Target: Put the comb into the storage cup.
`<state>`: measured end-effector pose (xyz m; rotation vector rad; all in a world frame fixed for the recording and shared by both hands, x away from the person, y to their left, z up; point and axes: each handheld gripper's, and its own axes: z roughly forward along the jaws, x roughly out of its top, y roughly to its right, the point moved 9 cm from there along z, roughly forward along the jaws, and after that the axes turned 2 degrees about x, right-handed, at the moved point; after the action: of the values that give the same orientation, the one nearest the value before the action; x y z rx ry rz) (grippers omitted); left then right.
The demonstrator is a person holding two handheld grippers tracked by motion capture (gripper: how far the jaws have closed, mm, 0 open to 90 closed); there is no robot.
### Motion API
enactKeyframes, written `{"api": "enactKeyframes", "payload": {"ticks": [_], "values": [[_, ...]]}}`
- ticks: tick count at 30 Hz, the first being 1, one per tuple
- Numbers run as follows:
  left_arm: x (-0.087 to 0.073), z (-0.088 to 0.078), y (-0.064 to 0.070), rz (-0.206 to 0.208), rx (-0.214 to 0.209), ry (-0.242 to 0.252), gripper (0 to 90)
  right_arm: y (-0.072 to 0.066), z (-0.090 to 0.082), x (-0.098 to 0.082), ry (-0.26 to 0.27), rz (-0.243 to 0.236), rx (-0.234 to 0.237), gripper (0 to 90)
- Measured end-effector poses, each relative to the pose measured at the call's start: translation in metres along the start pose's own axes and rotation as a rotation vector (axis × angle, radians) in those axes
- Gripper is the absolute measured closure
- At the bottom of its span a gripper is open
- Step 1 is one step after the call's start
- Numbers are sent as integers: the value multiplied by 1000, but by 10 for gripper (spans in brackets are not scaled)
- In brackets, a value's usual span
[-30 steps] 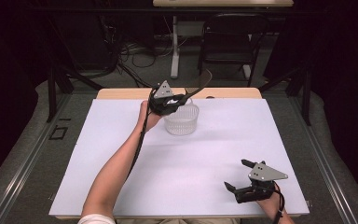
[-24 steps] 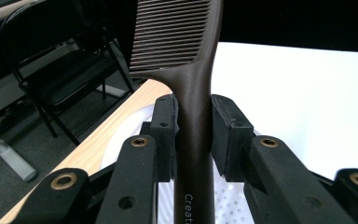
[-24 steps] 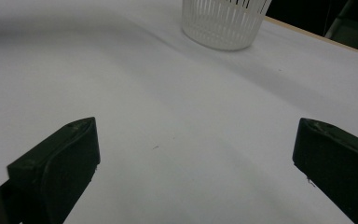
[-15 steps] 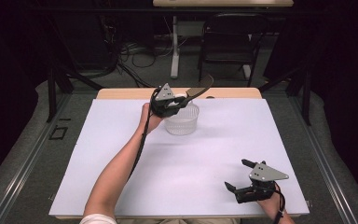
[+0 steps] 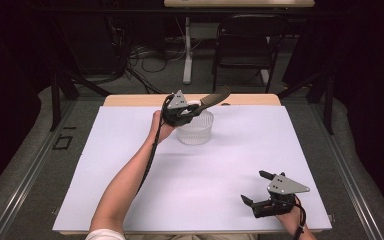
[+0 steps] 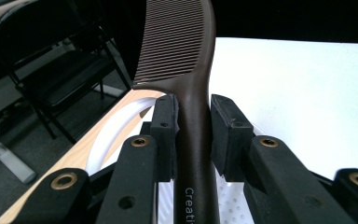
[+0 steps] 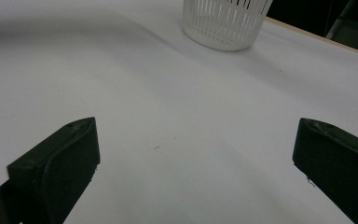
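A dark brown comb (image 5: 214, 96) (image 6: 186, 42) sticks out from my left gripper (image 5: 192, 107) (image 6: 193, 112), which is shut on its handle, teeth end pointing away to the far right. Gripper and comb hang just over the rim of a white slotted basket (image 5: 196, 131) (image 6: 107, 140) at the table's far middle. My right gripper (image 5: 254, 186) (image 7: 196, 140) rests low near the front right edge, open, with bare white table between its jaws. In the right gripper view the basket (image 7: 223, 23) stands far ahead.
A white sheet covers the table (image 5: 105, 165), and a strip of wood (image 5: 130, 100) shows along its far edge. Beyond it stand a black folding chair (image 5: 250, 40) and floor cables (image 5: 145, 55). A bare forearm (image 5: 130, 180) crosses the left middle.
The comb's far end has dipped a little lower over the basket. Both hands have stayed where they were, and the right gripper is as before.
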<state>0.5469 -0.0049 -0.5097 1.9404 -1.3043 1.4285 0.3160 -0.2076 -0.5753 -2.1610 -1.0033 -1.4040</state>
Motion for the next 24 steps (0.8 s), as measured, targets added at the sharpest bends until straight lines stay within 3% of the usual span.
{"api": "enactKeyframes", "payload": {"ticks": [9,14,20,24], "values": [[-7,5,3,31,-3,-23,724,0,0,0,1,2,1,2],[-11,7,7,58,-34,-45,715,0,0,0,1,3,3,2],[-15,4,8,42,-64,-63,572,0,0,0,4,3,3,2],[-16,1,6,24,-60,-73,495,-1,0,0,0,2,5,2]]}}
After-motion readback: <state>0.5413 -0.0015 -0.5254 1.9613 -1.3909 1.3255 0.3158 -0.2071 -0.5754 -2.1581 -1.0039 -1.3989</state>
